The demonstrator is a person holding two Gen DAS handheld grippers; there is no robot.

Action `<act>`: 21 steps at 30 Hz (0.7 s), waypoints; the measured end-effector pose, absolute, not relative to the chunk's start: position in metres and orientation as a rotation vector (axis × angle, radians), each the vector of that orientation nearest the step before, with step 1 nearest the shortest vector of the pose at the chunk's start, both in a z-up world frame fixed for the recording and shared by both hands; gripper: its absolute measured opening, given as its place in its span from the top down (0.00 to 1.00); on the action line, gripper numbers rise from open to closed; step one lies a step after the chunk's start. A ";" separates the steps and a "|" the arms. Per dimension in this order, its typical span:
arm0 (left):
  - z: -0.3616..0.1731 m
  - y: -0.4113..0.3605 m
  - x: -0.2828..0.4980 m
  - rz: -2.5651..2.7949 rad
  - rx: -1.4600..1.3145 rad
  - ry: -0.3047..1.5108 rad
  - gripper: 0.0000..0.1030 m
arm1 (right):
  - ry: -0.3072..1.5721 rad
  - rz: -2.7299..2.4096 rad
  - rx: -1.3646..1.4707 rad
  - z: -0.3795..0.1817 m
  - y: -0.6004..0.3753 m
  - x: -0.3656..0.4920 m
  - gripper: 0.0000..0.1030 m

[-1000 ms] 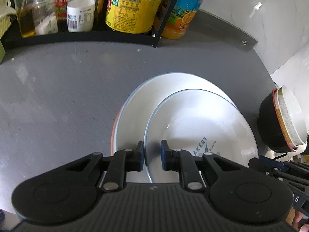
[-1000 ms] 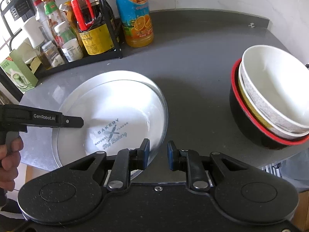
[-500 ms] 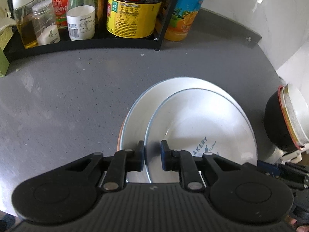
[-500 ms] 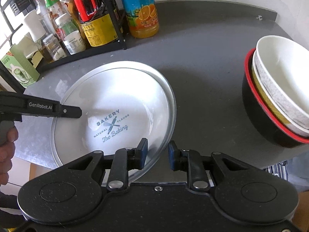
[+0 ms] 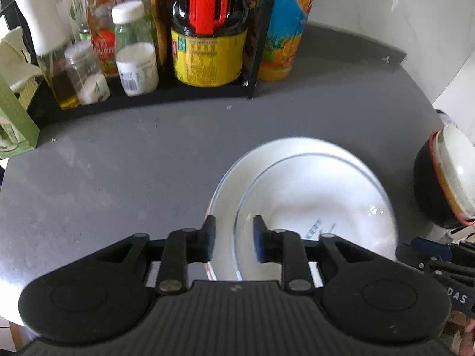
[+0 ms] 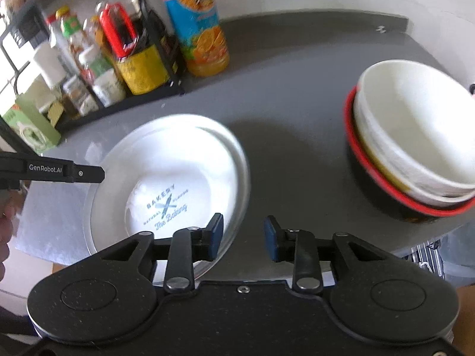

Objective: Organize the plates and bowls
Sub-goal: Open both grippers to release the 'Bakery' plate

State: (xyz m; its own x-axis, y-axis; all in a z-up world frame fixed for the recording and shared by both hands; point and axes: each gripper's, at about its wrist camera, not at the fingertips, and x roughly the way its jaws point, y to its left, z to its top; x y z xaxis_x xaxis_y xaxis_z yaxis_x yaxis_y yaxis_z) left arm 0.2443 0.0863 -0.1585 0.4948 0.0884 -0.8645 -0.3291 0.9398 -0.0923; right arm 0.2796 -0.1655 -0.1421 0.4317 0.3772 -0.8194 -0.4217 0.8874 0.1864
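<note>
A white plate printed "BAKERY" point(image 5: 320, 195) point(image 6: 184, 172) lies on a larger white plate point(image 5: 231, 184) on the grey counter point(image 5: 118, 178). My left gripper point(image 5: 233, 237) is open. The top plate's near rim runs between its fingers, and neither pad touches it. Seen from the right wrist, the left gripper point(image 6: 59, 172) reaches in at the plates' left edge. My right gripper point(image 6: 244, 233) hovers open and empty over the plates' right rim. A stack of nested bowls point(image 6: 415, 136) point(image 5: 445, 178), white ones inside a black red-rimmed one, stands to the right.
A black rack point(image 5: 178, 95) of sauce and condiment bottles lines the back of the counter. An orange juice bottle point(image 6: 196, 29) stands beside it, and a green box point(image 5: 14, 130) at far left. The counter's front edge runs just below the plates. A hand point(image 6: 6, 225) holds the left gripper.
The left gripper's fingers have spread apart off the plate rim they were clamping. The right gripper's fingers have widened too. Both views have shifted slightly.
</note>
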 end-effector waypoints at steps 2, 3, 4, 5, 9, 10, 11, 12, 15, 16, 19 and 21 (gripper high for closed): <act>-0.152 0.081 0.247 0.263 -0.253 1.023 0.54 | 0.983 0.486 -0.025 -0.132 -0.177 0.280 0.55; -0.149 0.078 0.249 0.265 -0.249 1.017 0.50 | 0.968 0.479 -0.015 -0.126 -0.184 0.280 0.53; -0.146 0.074 0.250 0.266 -0.246 1.007 0.44 | 0.957 0.473 -0.003 -0.121 -0.190 0.281 0.51; -0.143 0.071 0.252 0.267 -0.246 0.996 0.37 | 0.948 0.471 0.011 -0.115 -0.196 0.282 0.46; -0.130 0.054 0.264 0.243 -0.242 0.970 0.30 | 0.885 0.457 0.046 -0.094 -0.221 0.287 0.26; -0.126 0.050 0.267 0.233 -0.238 0.963 0.29 | 0.868 0.453 0.052 -0.090 -0.226 0.289 0.21; -0.123 0.045 0.270 0.224 -0.236 0.956 0.28 | 0.853 0.448 0.062 -0.087 -0.231 0.291 0.20; -0.120 0.038 0.273 0.216 -0.238 0.950 0.28 | 0.845 0.441 0.076 -0.085 -0.237 0.293 0.19; -0.113 0.020 0.284 0.177 -0.246 0.938 0.26 | 0.831 0.412 0.114 -0.078 -0.254 0.298 0.14; -0.112 0.013 0.288 0.164 -0.248 0.937 0.25 | 0.822 0.403 0.120 -0.076 -0.259 0.299 0.12; -0.108 -0.009 0.300 0.125 -0.245 0.928 0.25 | 0.805 0.370 0.137 -0.072 -0.277 0.304 0.11; -0.107 -0.023 0.309 0.102 -0.245 0.925 0.24 | 0.799 0.343 0.151 -0.071 -0.290 0.308 0.10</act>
